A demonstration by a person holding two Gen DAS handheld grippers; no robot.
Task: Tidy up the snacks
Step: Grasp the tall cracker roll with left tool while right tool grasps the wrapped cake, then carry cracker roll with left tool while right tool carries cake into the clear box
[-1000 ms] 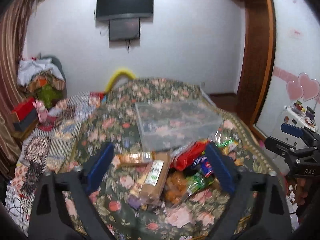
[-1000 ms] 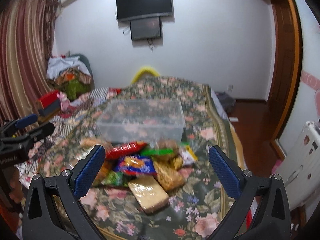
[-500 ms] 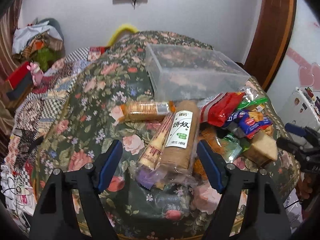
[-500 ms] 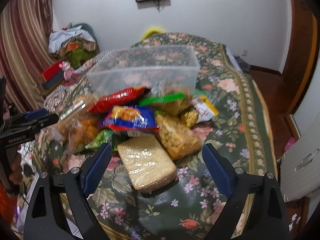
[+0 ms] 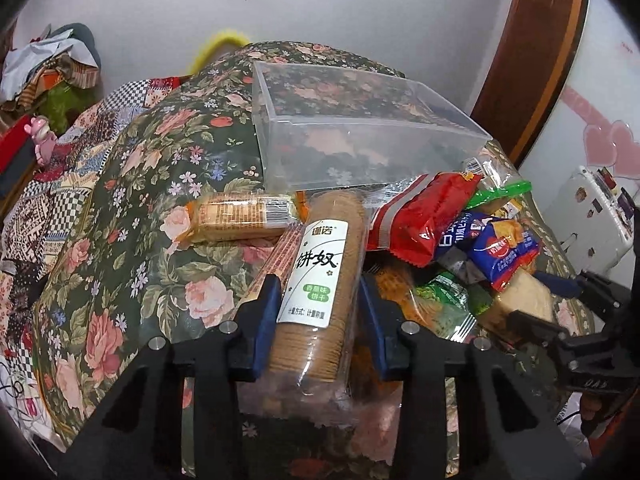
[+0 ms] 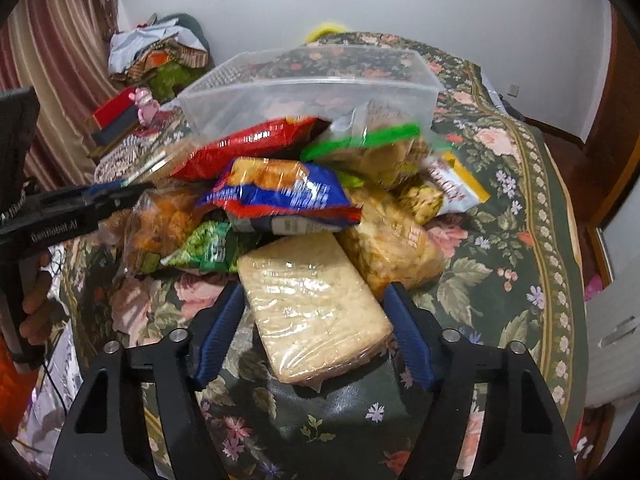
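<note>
My left gripper (image 5: pixel 320 284) straddles a round biscuit roll with a white label (image 5: pixel 320 240) at the near edge of the snack pile. Its jaws are closing and both blue pads touch the roll's sides. My right gripper (image 6: pixel 313 286) is closing around a pale wrapped cracker block (image 6: pixel 308 300). A thin gap still shows at its left pad (image 6: pixel 224 320). Behind the pile stands an empty clear plastic box (image 5: pixel 360 148) (image 6: pixel 304 96). The pile also holds a red bag (image 6: pixel 248 144), a blue bag (image 6: pixel 280 196) and a green pack (image 6: pixel 208 248).
Everything lies on a bed with a dark floral cover (image 5: pixel 152 184). An orange cracker pack (image 5: pixel 240 216) lies left of the roll. Clothes and a pink toy (image 5: pixel 40 140) clutter the far left. A white cabinet (image 5: pixel 592 216) stands right of the bed. A hand (image 6: pixel 36 300) holds the other gripper.
Both grippers dropped toward the pile and tilted further down. Their jaws narrowed, the left around the biscuit roll, the right around the cracker block.
</note>
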